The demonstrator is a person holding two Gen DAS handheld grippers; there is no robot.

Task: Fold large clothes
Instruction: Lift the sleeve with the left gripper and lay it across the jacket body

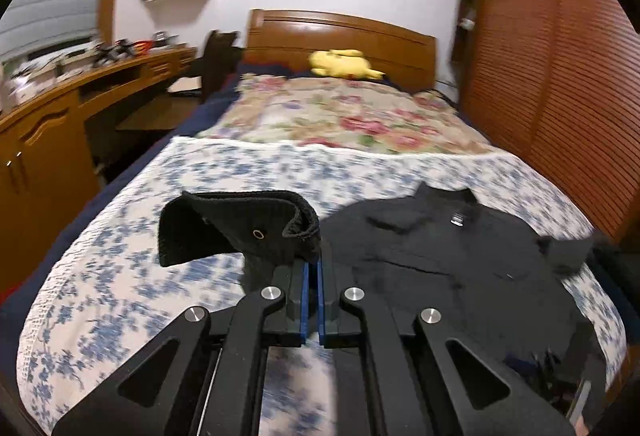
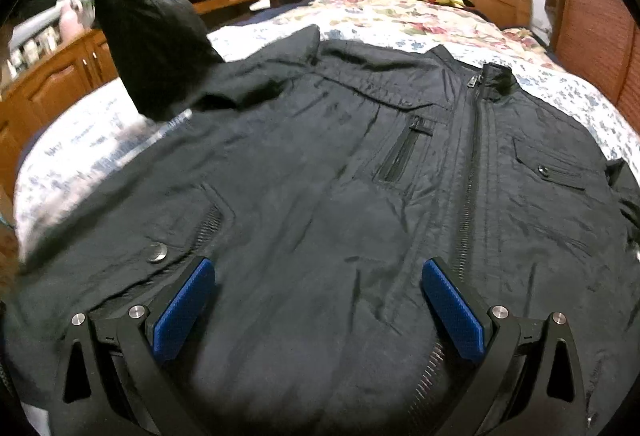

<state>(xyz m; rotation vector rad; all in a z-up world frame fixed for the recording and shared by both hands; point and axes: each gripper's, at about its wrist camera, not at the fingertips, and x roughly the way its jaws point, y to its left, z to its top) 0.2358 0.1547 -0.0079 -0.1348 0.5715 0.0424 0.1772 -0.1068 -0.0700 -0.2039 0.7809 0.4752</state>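
A: Where does the black zip-front jacket (image 2: 360, 164) lie?
B: Flat on the bed with the blue-flowered white cover (image 1: 132, 276), collar toward the brown wooden headboard (image 1: 340, 36).

A: And the sleeve?
B: The black ribbed sleeve cuff (image 1: 256, 228) is lifted above the cover to the left of the jacket body, pinched between the closed pads of the left claw (image 1: 313, 268).

A: The other claw?
B: The right claw (image 2: 318, 304) hovers over the jacket's lower front, jaws wide apart.

A: Beyond the jacket?
B: A floral rose-patterned quilt (image 1: 340, 116), then a yellow plush toy (image 1: 344, 64) before the headboard. A brown wooden surface (image 1: 92, 84) runs along the bed's left; a brown slatted wardrobe (image 1: 560, 56) stands right.
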